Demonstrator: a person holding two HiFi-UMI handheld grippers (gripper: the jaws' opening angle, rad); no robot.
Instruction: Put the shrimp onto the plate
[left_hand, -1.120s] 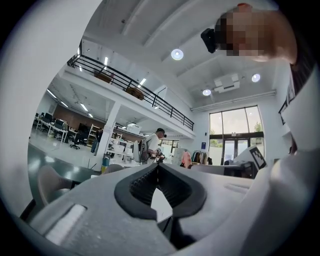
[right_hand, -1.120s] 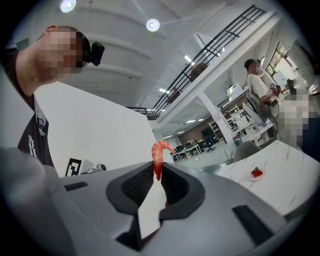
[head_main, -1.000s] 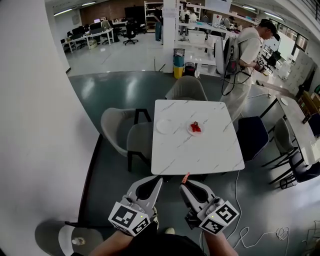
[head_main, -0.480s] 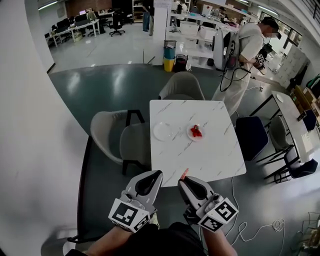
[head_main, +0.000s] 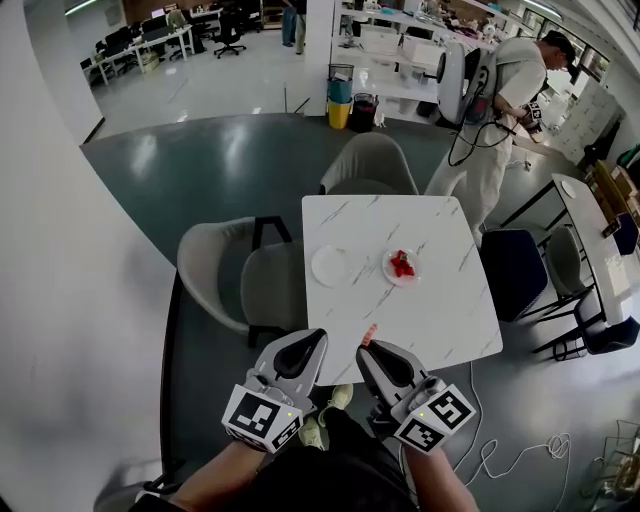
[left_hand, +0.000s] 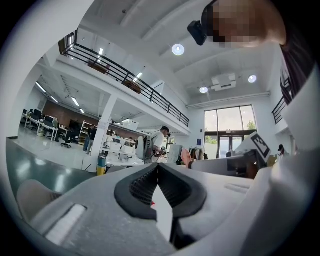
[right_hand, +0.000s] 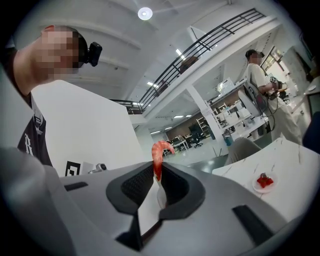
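My right gripper (head_main: 367, 345) is shut on a pink-orange shrimp (right_hand: 159, 155), whose curled end (head_main: 369, 334) sticks up past the jaw tips, just over the near edge of the white marble table (head_main: 440, 320). My left gripper (head_main: 318, 338) is beside it, shut with nothing in it. On the table stand an empty white plate (head_main: 331, 266) at the left and a second plate (head_main: 402, 268) with red shrimp pieces on it, also seen in the right gripper view as a small plate (right_hand: 264, 182) far off.
Grey chairs (head_main: 225, 275) stand at the table's left and far side (head_main: 372, 162). A dark blue chair (head_main: 512, 274) is at its right. A person (head_main: 497, 110) stands beyond the table's far right corner. Cables (head_main: 520, 455) lie on the floor at right.
The table has come nearer in the head view; both grippers, still shut, now reach its near edge. The person beyond has shifted a little.
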